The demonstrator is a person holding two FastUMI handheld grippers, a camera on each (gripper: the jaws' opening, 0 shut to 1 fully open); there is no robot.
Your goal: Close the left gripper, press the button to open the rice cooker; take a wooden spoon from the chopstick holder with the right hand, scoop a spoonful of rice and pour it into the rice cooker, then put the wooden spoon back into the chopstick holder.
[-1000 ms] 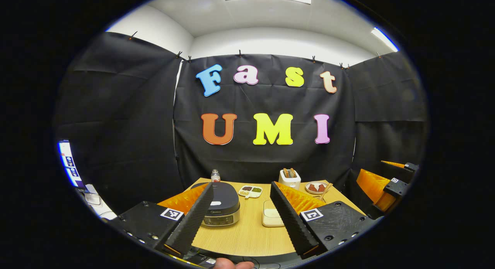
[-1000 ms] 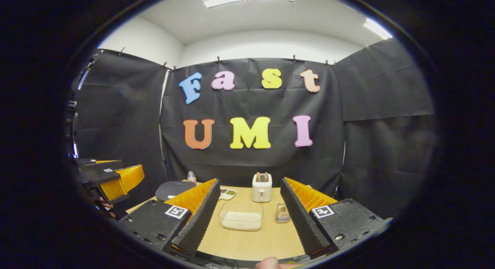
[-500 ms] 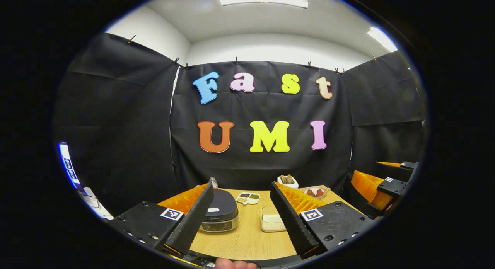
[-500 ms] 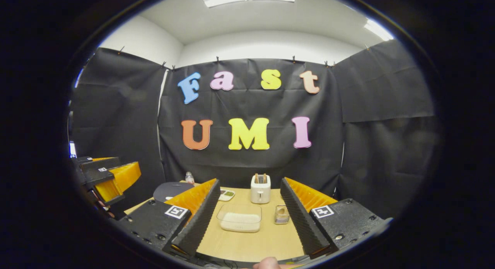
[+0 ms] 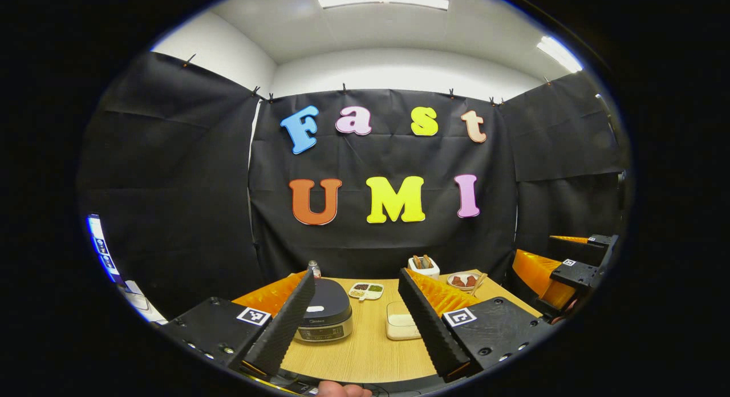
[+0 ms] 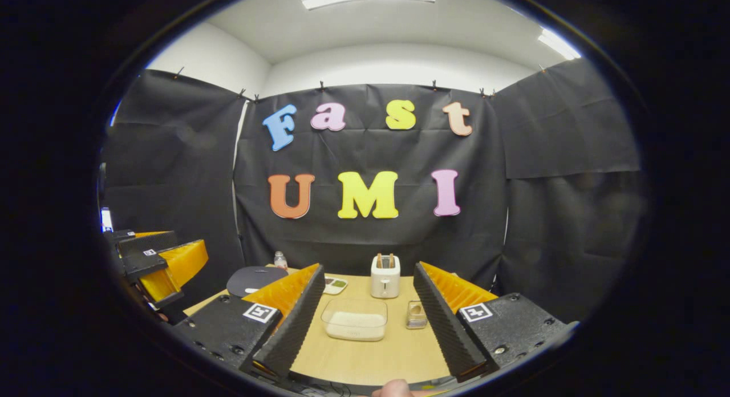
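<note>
rice cooker (image 5: 324, 314) half behind jaws, lid down

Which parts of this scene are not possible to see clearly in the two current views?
- Rice cooker: left gripper view, its left side hidden by the left gripper's own finger; opening button too small to pick out.
- Rice cooker, right gripper view: only the lid top shows behind the right gripper's finger.
- Chopstick holder: right gripper view, too small to tell its contents.
</note>
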